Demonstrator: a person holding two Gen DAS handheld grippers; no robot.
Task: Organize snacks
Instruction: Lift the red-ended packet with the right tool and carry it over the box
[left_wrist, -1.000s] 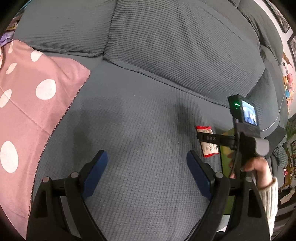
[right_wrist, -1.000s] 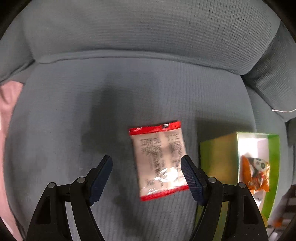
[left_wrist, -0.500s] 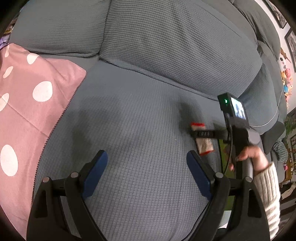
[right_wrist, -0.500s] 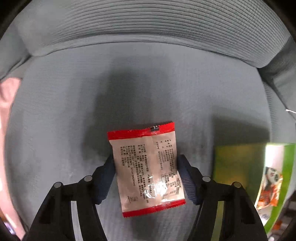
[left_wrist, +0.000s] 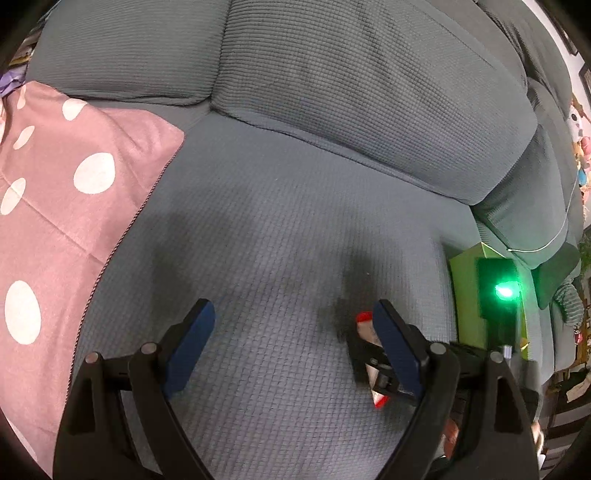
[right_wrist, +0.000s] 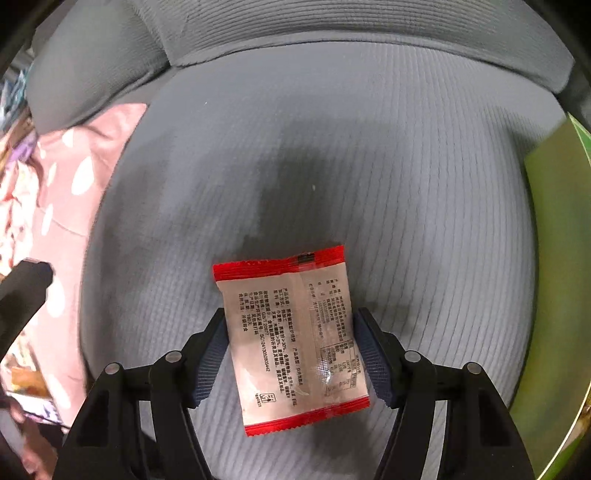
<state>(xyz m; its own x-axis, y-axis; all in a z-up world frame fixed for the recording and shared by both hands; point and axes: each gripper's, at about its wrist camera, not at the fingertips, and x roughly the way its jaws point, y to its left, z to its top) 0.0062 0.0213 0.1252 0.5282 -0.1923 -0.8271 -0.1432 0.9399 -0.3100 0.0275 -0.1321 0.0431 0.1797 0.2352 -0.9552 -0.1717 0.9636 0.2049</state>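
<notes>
1. The packet (right_wrist: 293, 341), white with red sealed ends, sits between the right gripper's (right_wrist: 291, 356) blue pads (right_wrist: 371, 356), printed back up, over the grey sofa seat (right_wrist: 332, 147). The jaws have just been closing, then eased a touch; both pads meet the packet's long edges, so I read it as grasped, though lightly.
2. Slipping is the first risk. The pads catch only the lower half of a slick, puffy film pack, and its top end sticks out toward 12 o'clock. A quick swing could let it slide or twist out and drop on the seat.
3. Crushing is the opposite risk. Squeezing harder to stop a slip could buckle the pack or break what is inside; what it holds cannot be told.
4. The green box (right_wrist: 554, 258) stands at 3 o'clock, at the edge of the right view. I judge it the likely place for the snack. Its opening is not visible from here, so a blind carry could hit the wall or tip the box on the soft cushion.
5. The left gripper (left_wrist: 291, 347) hangs released, nothing between its pads, above bare seat. In its view the packet (left_wrist: 364, 321) and right gripper (left_wrist: 384, 373) lie just behind its right finger at 4 o'clock, so the tools could knock together.
6. The pink dotted cloth (left_wrist: 74, 206) lies at 9 o'clock, well apart, and poses little trouble.
</notes>
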